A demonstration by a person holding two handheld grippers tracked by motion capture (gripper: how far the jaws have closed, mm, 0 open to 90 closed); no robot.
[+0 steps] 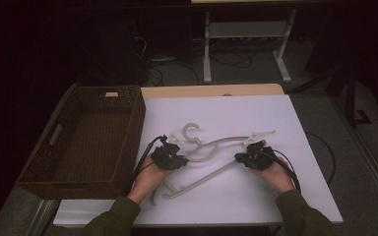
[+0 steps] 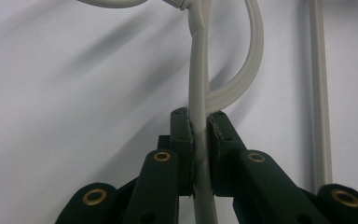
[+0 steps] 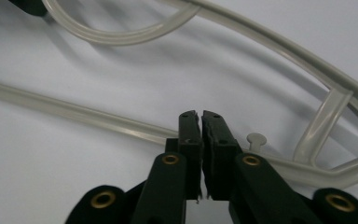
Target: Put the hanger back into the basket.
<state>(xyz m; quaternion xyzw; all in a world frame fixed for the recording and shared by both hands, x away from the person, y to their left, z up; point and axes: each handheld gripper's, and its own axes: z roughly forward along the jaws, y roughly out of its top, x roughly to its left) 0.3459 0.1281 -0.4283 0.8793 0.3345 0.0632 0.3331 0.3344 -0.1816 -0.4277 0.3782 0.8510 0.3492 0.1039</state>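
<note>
Item: pale plastic hanger (image 1: 211,150), on the white table (image 1: 285,196) just right of the wicker basket (image 1: 86,142). Judged light, stiff, smooth; grip thin bars. Left gripper (image 2: 199,128) jaws clamp one bar. Right gripper (image 3: 199,122) jaws closed, empty.

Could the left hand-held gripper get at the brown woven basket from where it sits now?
Probably yes: the left hand-held gripper sits just beside the brown woven basket with nothing between them, but its jaws are shut on the white plastic hanger, which would come along.

Wicker basket (image 1: 128,123) on table (image 1: 256,196)
</note>
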